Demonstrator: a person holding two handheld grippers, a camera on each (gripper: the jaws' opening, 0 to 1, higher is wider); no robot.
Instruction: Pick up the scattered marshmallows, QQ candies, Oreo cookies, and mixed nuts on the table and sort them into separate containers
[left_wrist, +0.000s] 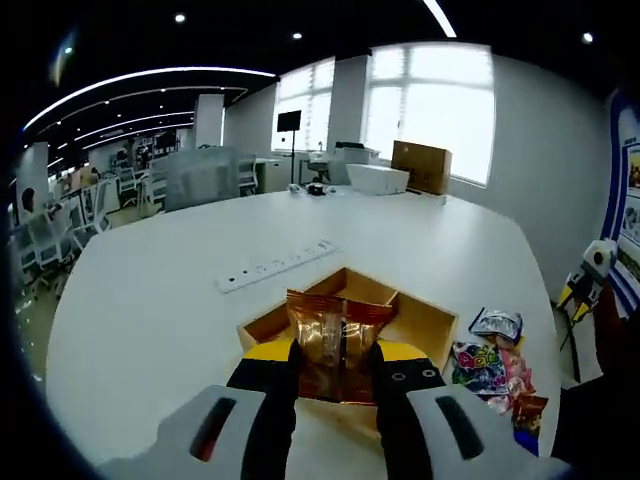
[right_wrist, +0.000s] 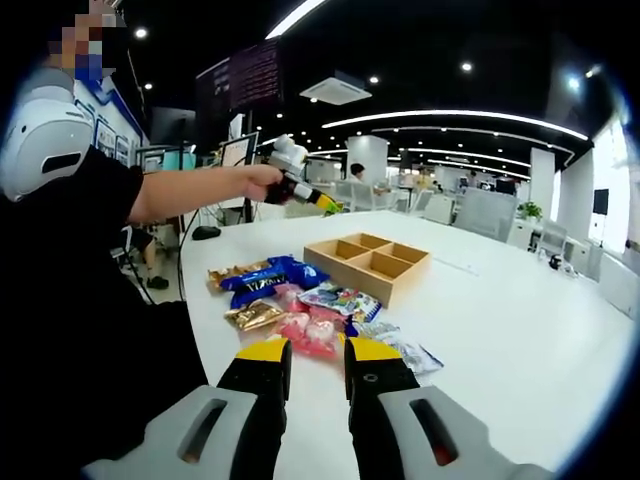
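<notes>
White tabletop (right_wrist: 520, 330) fills a bright open office, with desks and chairs seen far behind and tall windows at twelve o'clock in the left gripper view. A wooden tray (right_wrist: 368, 262) with four compartments sits near the table's middle; a white power strip (left_wrist: 277, 265) lies beyond it at eleven o'clock in the left gripper view.

In the right gripper view, the pile of snack packets (right_wrist: 300, 305) is spread between the tray and the right gripper (right_wrist: 305, 352), whose jaws are parted with nothing between them, the pink packet (right_wrist: 310, 333) lying just ahead at twelve o'clock. A person's hand (right_wrist: 262, 182) is seen at eleven o'clock.

The left gripper (left_wrist: 337, 352) is clenched on a brown packet of nuts (left_wrist: 337, 345), held above the tray's near corner.

The step is judged to be placing the nuts. It is done well if the packet is centred over one compartment (left_wrist: 352, 290), lowered until it clears the dividers, and only then released, so that no edge is left resting on a wall.
</notes>
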